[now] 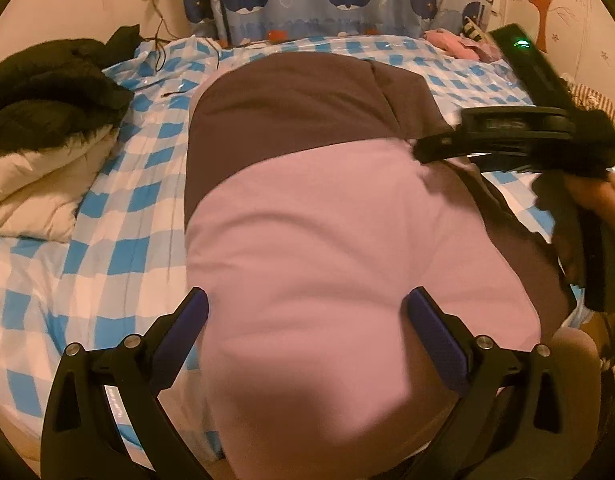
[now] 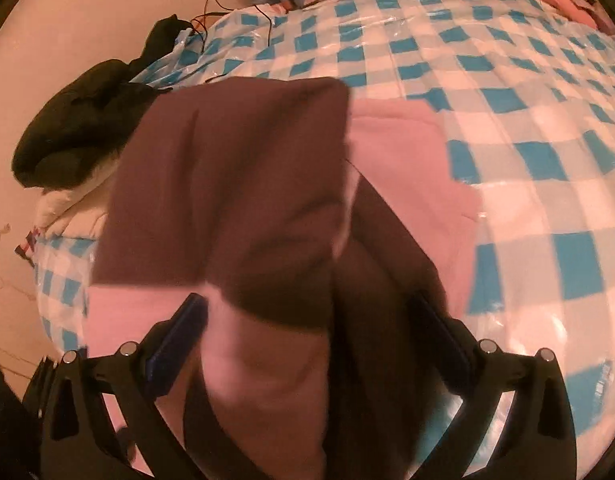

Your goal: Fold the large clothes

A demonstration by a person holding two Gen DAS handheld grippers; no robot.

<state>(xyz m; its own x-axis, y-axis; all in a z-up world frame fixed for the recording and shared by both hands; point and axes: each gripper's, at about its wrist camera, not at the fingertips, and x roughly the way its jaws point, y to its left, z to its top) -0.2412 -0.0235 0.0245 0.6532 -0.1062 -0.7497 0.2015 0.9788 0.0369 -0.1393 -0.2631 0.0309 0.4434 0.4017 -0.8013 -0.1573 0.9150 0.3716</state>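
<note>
Both hand-held grippers, left (image 1: 307, 336) & right (image 2: 307, 340), hover spread w/ nothing pinched over the pink-brown garment (image 1: 347, 240) on the bed (image 1: 107, 220), prob. lining up the next fold.

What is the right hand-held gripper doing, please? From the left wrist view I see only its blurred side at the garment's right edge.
Observer: In the right wrist view, the right hand-held gripper has its jaws wide apart, and the garment's brown fabric lies between them, not pinched.
Operator: Thank you. Is any pink fabric there too?
Observer: Yes, a pink strip shows below the brown fold, beside one finger pad.
Operator: And what lies beyond the brown panel?
Observer: A pink flap shows to its right, flat on the checked bed cover.
</note>
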